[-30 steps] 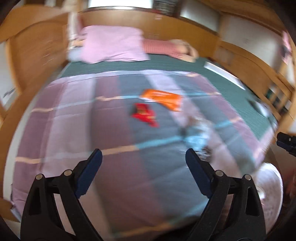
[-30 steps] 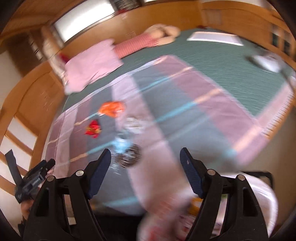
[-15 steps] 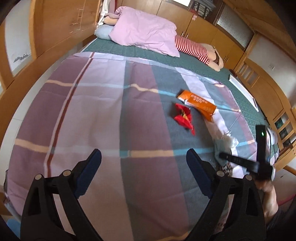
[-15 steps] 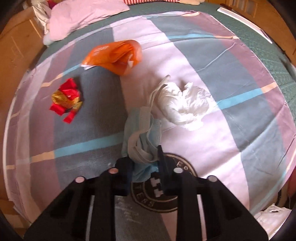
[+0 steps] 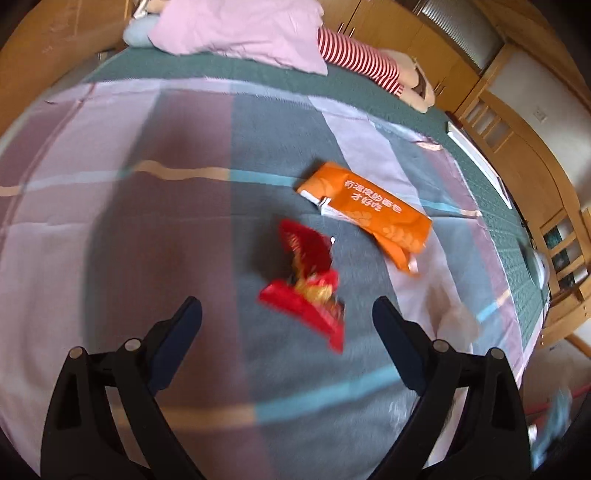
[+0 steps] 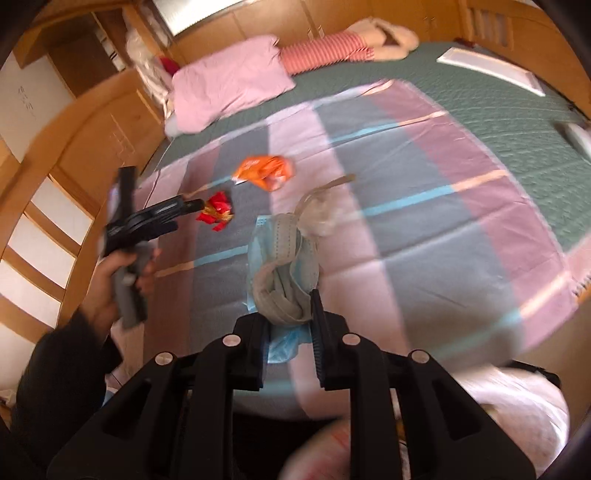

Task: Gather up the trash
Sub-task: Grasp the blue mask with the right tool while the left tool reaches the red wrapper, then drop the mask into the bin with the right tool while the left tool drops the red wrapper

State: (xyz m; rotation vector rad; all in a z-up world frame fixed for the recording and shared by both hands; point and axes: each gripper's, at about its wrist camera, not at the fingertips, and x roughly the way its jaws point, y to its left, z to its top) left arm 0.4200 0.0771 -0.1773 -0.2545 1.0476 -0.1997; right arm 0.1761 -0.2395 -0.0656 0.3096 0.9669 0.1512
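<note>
Crumpled blue/grey face masks (image 6: 282, 273) pinched in right claw (image 6: 288, 321), dangling.

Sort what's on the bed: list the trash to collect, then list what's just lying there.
Trash:
- face masks, clamped in the right gripper
- red wrapper, ahead of the open left gripper
- orange packet
- crumpled clear plastic

Just lying about:
- pink pillow
- striped plush toy
- checked blanket
</note>
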